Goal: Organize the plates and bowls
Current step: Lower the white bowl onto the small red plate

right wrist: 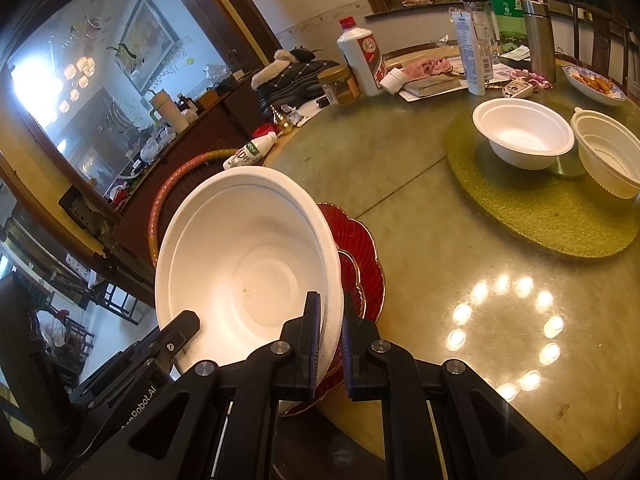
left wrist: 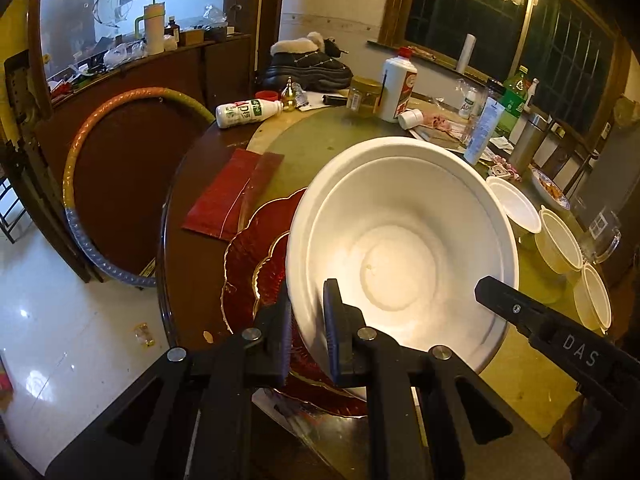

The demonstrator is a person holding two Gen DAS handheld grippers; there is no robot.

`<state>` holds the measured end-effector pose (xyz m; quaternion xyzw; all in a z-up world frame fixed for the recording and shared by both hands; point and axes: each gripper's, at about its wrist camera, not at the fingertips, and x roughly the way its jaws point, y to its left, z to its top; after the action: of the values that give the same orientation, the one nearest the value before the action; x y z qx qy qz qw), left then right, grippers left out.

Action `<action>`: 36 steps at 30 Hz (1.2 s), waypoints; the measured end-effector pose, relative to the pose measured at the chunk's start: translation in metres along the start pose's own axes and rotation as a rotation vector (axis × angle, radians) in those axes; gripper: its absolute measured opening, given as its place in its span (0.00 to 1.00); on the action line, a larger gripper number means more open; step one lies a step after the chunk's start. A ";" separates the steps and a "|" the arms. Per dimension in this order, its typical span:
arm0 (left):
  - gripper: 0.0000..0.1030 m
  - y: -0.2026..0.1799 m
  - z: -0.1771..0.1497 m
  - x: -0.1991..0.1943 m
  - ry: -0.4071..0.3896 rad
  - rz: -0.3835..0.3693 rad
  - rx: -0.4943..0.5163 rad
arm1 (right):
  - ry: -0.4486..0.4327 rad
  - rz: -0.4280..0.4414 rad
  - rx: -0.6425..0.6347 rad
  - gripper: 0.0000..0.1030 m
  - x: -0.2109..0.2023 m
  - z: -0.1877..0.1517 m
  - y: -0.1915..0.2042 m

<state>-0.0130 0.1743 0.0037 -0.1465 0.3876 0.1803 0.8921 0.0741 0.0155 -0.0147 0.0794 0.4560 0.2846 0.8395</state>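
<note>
**Both grippers pinch one white bowl above the red plates**

While the large white bowl [left wrist: 400, 248] tilts with its open side toward both cameras, the left gripper [left wrist: 308, 320] clamps its rim at about 7 o'clock in the left wrist view, the jaws drawn narrow with one blue pad inside the wall and one outside; the right gripper [right wrist: 330, 344] clamps the opposite rim at about 5 o'clock on the bowl in the right wrist view, its jaws likewise narrow on the thin edge; each gripper's black finger shows in the other's view, at 4 o'clock and at 8 o'clock of the bowl. A second rim line inside the bowl suggests two nested bowls, though I cannot tell for sure; a small speck sits near the bottom. Behind and below the bowl lie the red plates [right wrist: 360, 256], scalloped with gold edges, stacked near the edge of the round table [right wrist: 440, 280]; whether the bowl touches them is hidden. At 1 o'clock in the right wrist view a small white bowl [right wrist: 524, 132] rests on a green woven mat [right wrist: 560, 220], just beside a cream ribbed bowl [right wrist: 608, 160]; further at 12 o'clock stand a white liquor bottle [right wrist: 360, 56] and a green bottle [right wrist: 506, 4]; a folded red cloth [left wrist: 232, 192] lies at 10 o'clock in the left wrist view.
</note>
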 end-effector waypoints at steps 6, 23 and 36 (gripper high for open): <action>0.12 0.006 -0.002 0.003 0.008 0.008 -0.006 | 0.012 -0.004 -0.006 0.09 0.006 -0.002 0.003; 0.12 0.016 -0.004 0.013 0.039 0.025 -0.020 | 0.058 -0.037 -0.046 0.09 0.024 -0.003 0.015; 0.12 0.016 -0.002 0.019 0.055 0.041 -0.014 | 0.088 -0.059 -0.067 0.11 0.033 -0.004 0.020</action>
<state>-0.0093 0.1914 -0.0141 -0.1498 0.4135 0.1973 0.8762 0.0767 0.0497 -0.0333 0.0251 0.4848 0.2780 0.8289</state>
